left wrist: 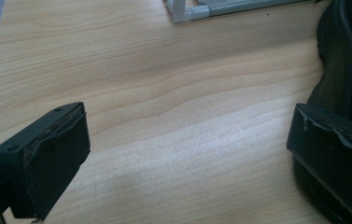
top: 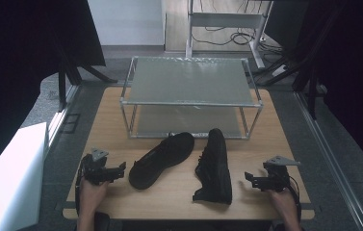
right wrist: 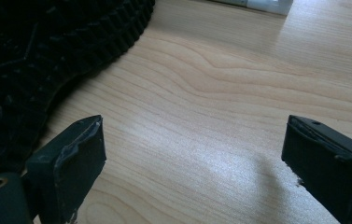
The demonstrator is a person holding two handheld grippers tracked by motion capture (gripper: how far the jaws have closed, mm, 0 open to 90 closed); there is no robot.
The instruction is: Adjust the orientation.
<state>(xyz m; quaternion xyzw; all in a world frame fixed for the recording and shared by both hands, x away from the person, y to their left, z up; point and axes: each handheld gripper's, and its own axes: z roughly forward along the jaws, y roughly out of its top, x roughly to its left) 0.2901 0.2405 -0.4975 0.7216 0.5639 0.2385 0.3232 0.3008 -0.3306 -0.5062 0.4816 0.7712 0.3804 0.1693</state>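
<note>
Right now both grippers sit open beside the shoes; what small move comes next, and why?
Probably ease the left gripper toward the left shoe: its jaws stand open and empty, and that shoe lies just beside one jaw in the left gripper view, in front of the rack.

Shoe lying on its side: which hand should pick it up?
Probably the right. The right tongs sit open just beside the tipped shoe, facing its sole; the left tongs are nearer the other shoe.
</note>
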